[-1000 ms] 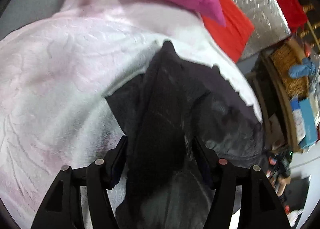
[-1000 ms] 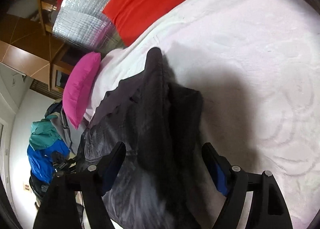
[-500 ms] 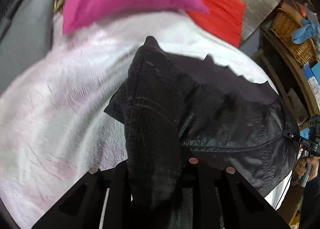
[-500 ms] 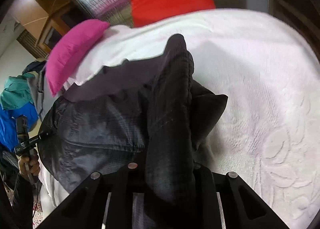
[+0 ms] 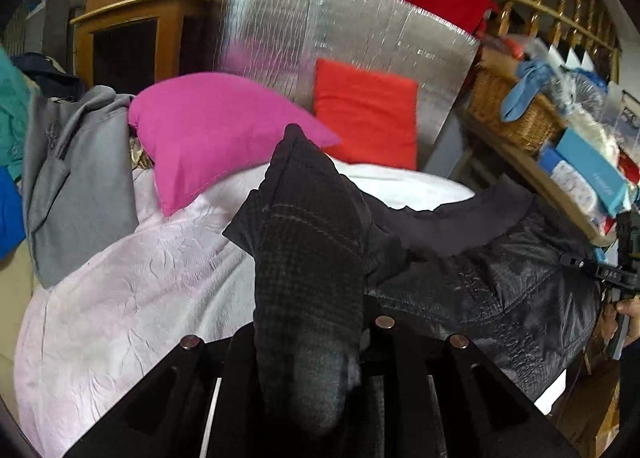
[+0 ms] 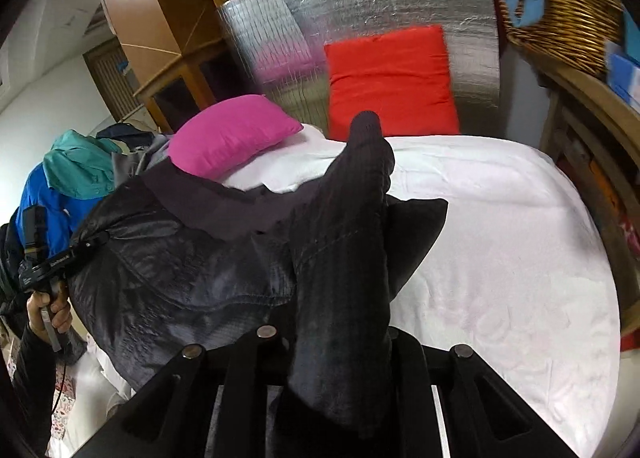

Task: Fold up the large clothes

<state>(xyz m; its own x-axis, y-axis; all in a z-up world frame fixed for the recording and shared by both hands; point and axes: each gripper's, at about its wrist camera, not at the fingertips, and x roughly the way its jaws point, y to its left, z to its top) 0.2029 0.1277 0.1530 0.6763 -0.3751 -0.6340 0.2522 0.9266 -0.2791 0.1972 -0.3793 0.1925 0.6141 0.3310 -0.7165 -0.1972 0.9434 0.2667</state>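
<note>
At the bottom of the left wrist view, the left tool (image 5: 310, 342) is clenched on a thick fold of a black jacket (image 5: 500, 290); the cloth stands up between its jaws and rises to a peak. At the bottom of the right wrist view, the right tool (image 6: 340, 342) is clenched the same way on another fold of the jacket (image 6: 168, 278).

The jacket is held up above a bed (image 6: 500, 258) covered in a pale textured spread. It hangs stretched between the two tools, its shiny body sagging in the middle and its long axis running from one tool to the other. From the left tool the body lies to the right; from the right tool it lies to the left. Each view shows the other tool at the far end of the cloth. A loose dark flap pokes out beside each gripped fold.

Both tools look equally placed, so the coming move probably turns on lowering both together toward the bed ahead, keeping the span taut.

Farther back lie a pink pillow (image 5: 216, 138) and a red pillow (image 5: 364, 114), the latter against a silver panel (image 5: 340, 26). A wicker basket (image 6: 560, 14) sits on a shelf to the right.
</note>
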